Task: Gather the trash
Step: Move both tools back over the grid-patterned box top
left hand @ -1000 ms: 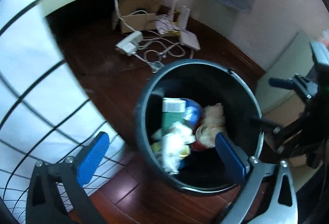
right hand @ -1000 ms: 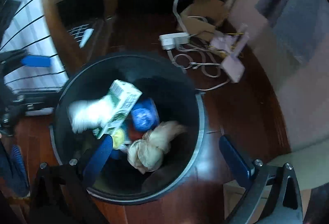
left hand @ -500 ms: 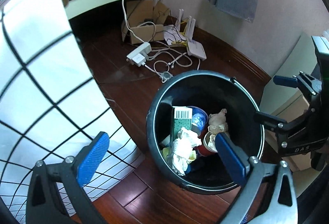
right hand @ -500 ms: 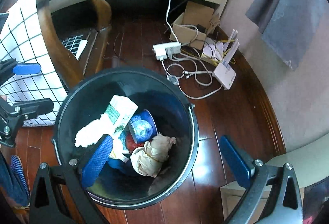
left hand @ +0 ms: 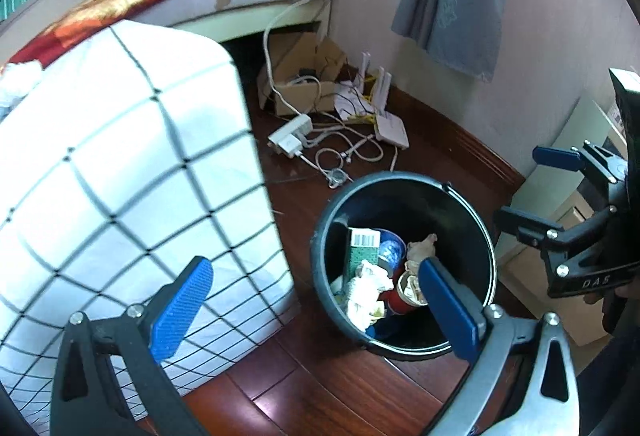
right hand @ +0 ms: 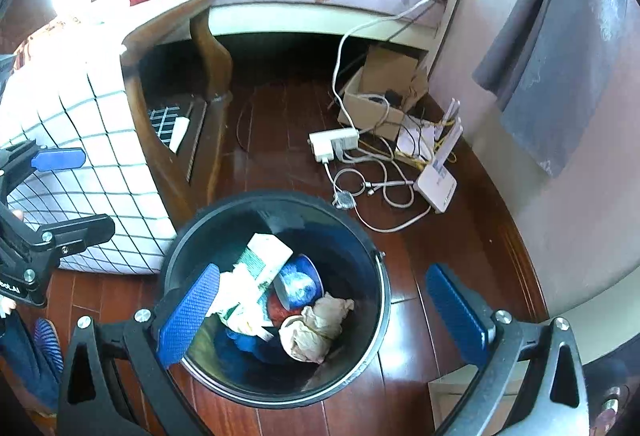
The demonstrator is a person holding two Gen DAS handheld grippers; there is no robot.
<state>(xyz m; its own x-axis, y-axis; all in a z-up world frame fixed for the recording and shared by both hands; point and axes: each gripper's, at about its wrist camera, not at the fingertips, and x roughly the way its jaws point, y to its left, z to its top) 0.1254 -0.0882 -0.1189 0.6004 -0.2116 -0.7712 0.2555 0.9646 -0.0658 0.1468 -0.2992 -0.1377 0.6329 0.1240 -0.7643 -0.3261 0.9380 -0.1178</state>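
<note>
Both claws hang spread wide above the bin [right hand: 276, 300], and neither one has anything in it. The left claw [left hand: 316, 308] has its right finger over the bin's near rim and its left finger out over the checked cloth [left hand: 120, 172]. The right claw [right hand: 320, 312] straddles the bin, left finger over the rim, right finger out past it over the floor [right hand: 436, 236].

Down below and between the right claw's fingers sits the trash: a green-and-white carton [right hand: 264, 260] leaning on the far side, white tissue [right hand: 236, 300] just by the left finger, a blue cup [right hand: 298, 284] in the middle, and a brown paper wad [right hand: 316, 328] nearest. From the left claw the same heap [left hand: 372, 276] lies ahead and right, just beyond its right finger.

All of it looks light. The tissue and wad should be soft and crush under a pinch, so any bulge will do as a hold. The carton looks stiffer; take it across its thin sides. The cup could dent or slip; its rim seems the better bite.

The bin itself is rigid and smooth; its rim, or the small lug [right hand: 380, 254] on the right, is probably the place to grab.
</note>
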